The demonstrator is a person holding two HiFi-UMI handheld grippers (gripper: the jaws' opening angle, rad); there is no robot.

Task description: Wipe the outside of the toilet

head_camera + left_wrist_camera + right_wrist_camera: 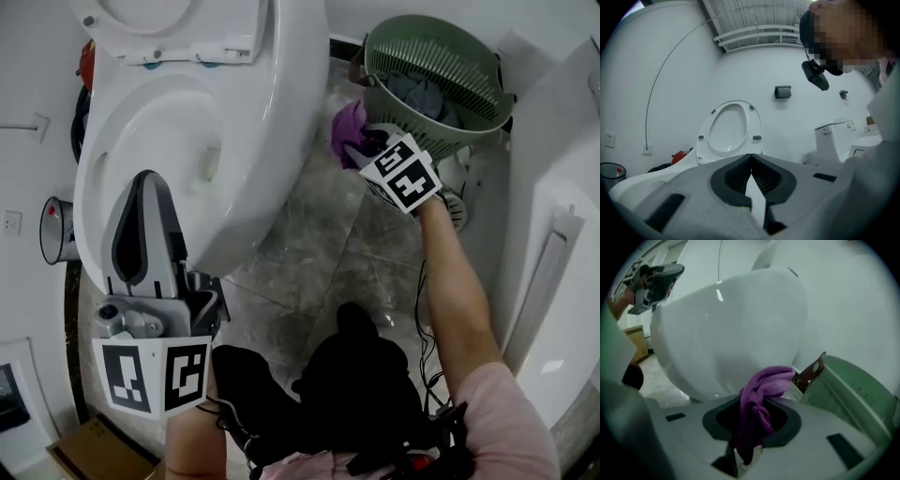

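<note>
**While the cloth hangs short of the porcelain: which hand-held gripper stands nearer the bowl's outer wall**

Because the wipe turns on one relation, I note it first. The right hand-held gripper [361,150] is clamped on a purple cloth [761,385], low between the toilet [281,141] and a green basket [441,141], just above the floor [328,253]. In the right gripper view, the bowl's curved outer wall fills the field straight ahead of the jaws. The cloth's free fold points at its lower flank, near it, though I cannot confirm contact. In the head view, the bowl's long axis runs from the raised seat at top down to the front rim at lower left. The left hand-held gripper [145,178] hangs over that front rim, jaws together on nothing. I judge the right one nearer the flank and the one to press forward and sweep along that axis.
</note>
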